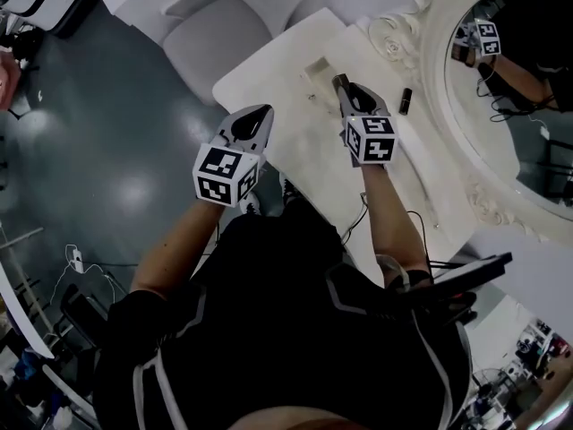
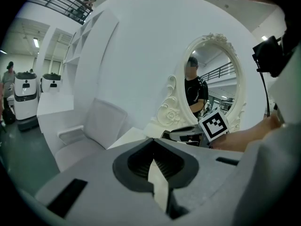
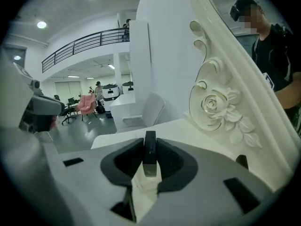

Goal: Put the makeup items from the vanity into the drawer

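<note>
Now, dark makeup stick (image 3: 149, 150) pinched in right tool (image 3: 149, 145), over vanity (image 1: 269, 83)

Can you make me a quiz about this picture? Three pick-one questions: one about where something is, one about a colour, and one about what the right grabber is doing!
1. Where does the small dark tube lie?
A. in a cup
B. on the vanity top, near the mirror frame
C. on a plate

2. What colour is the mirror frame?
A. white
B. red
C. blue

3. What are the fingers of the right gripper doing?
A. standing wide apart around nothing
B. closed on a slim dark stick
C. pinching a cloth

Answers:
1 B, because the head view shows the tube flat on the white top, just below the frame.
2 A, because the carved rose and curls are creamy white.
3 B, because the right gripper view shows the stick upright between the two dark pads.
</note>
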### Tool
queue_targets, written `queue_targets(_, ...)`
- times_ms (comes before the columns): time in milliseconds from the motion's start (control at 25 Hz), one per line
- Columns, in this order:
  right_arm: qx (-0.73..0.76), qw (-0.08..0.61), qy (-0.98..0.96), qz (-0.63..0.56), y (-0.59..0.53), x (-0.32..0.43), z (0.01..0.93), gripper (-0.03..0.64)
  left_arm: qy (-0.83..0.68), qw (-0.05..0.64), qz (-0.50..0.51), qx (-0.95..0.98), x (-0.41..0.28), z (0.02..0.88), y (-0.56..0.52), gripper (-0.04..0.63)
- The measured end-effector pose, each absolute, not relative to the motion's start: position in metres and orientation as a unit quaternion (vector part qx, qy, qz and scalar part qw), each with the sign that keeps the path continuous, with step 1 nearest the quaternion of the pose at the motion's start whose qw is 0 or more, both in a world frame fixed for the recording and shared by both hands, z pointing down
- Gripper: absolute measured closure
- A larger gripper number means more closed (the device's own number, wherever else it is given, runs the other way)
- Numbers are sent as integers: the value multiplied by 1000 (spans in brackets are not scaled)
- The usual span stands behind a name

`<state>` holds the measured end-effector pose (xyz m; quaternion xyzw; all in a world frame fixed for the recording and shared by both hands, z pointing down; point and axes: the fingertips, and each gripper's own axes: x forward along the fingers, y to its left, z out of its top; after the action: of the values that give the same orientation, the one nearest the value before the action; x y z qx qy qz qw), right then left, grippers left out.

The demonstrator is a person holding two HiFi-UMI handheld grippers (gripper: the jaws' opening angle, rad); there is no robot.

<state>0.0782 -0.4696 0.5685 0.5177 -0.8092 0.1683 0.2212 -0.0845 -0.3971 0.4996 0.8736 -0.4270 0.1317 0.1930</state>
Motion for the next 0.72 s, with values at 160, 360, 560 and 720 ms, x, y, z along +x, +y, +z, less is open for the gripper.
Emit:
queue_targets(160, 503, 233, -814, 171, -474, 73, 582, 526, -419, 198, 137, 875, -77, 506, -398, 592)
queue_targets(360, 482, 251, -822, 172, -476, 67, 594, 526, -423, 205, 139, 872, -72, 511, -400, 592)
queue_targets(560, 465, 269, -823, 185, -479, 67, 612, 526, -421, 212, 142, 870, -67, 519, -401, 592)
queue_targets(720, 449, 282, -824, 198, -478, 64, 623, 526, -415, 220, 145, 871, -66, 522, -397, 592)
